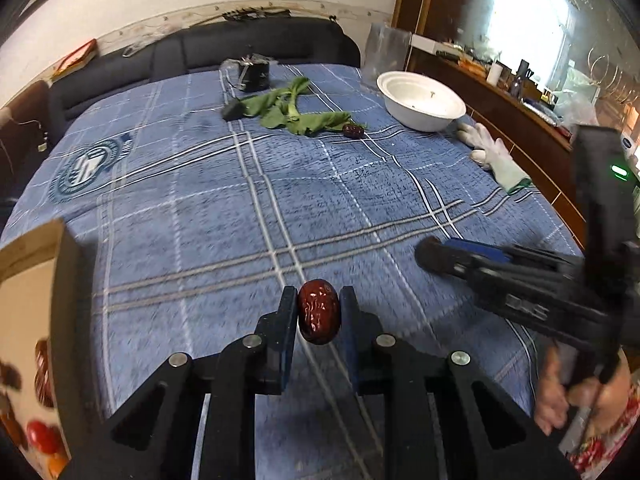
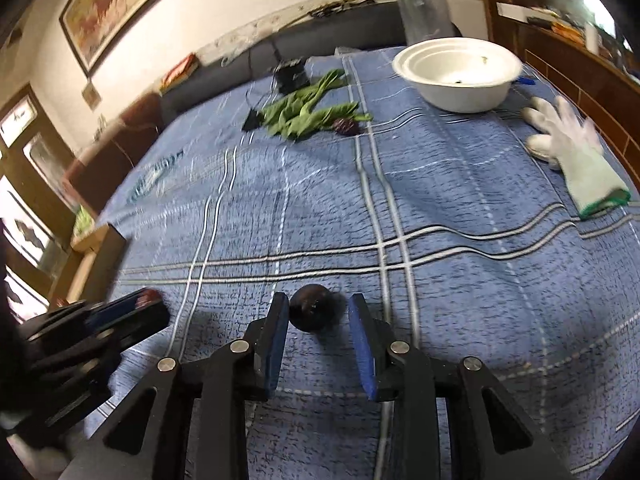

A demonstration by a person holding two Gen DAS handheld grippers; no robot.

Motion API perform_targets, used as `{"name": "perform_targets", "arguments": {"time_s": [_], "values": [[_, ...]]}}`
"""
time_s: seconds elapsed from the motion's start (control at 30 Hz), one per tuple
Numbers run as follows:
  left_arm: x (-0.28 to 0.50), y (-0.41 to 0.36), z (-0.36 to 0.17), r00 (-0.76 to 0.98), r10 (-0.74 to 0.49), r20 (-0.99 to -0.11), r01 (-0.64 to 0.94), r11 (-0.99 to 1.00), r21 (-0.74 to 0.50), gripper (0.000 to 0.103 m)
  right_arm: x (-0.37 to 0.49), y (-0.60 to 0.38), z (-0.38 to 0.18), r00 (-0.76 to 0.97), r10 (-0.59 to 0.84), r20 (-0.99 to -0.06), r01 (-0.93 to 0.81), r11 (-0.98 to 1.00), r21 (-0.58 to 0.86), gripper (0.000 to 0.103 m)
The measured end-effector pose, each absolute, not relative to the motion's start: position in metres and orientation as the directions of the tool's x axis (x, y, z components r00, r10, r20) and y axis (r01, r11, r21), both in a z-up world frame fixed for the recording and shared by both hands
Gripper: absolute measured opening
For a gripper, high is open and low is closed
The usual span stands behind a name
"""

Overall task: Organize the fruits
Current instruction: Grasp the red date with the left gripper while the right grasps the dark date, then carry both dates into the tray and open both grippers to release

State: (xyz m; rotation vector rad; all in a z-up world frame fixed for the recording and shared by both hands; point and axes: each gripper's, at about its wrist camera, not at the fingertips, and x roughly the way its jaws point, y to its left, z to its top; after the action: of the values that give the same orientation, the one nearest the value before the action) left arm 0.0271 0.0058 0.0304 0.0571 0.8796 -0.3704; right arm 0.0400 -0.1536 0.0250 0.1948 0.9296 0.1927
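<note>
In the left wrist view my left gripper (image 1: 319,294) is shut on a wrinkled red date (image 1: 319,312), its pads pressing both sides just above the blue checked cloth (image 1: 200,200). In the right wrist view a dark round fruit (image 2: 310,314) lies on the cloth between the fingers of my right gripper (image 2: 319,299), which stands open with a gap beside the right pad. Another dark date (image 1: 353,131) lies by the green leaves (image 1: 288,110) far back. The right gripper's tip (image 1: 428,254) shows at the right of the left wrist view, and the left gripper (image 2: 148,308) at the lower left of the right wrist view.
A white bowl (image 2: 456,72) stands at the back right, with white gloves (image 2: 576,160) nearer along the right edge. A cardboard box (image 1: 36,360) holding red fruit sits at the near left. A black object (image 1: 252,72) and a clear container (image 2: 426,12) stand at the far edge.
</note>
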Motion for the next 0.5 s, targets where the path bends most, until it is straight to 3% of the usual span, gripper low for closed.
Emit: {"name": "perform_targets", "arguments": {"time_s": [0.13,0.23,0.5], "values": [[0.006,0.018,0.037,0.604,-0.279,-0.746,0.32,0.943,-0.094,0.02,0.045,-0.133,0.023,0.58,0.187,-0.793,-0.1,0.982,0.158,0.032],[-0.01,0.028,0.044,0.635,-0.251,-0.73,0.295,0.953,-0.071,0.02,0.044,-0.121,0.025,0.59,0.145,-0.794,-0.112,0.989,0.097,0.023],[-0.042,0.087,0.063,0.695,-0.22,-0.684,0.183,0.975,-0.127,0.02,0.011,-0.097,0.057,0.638,0.184,-0.748,-0.181,0.98,0.087,0.023]]}}
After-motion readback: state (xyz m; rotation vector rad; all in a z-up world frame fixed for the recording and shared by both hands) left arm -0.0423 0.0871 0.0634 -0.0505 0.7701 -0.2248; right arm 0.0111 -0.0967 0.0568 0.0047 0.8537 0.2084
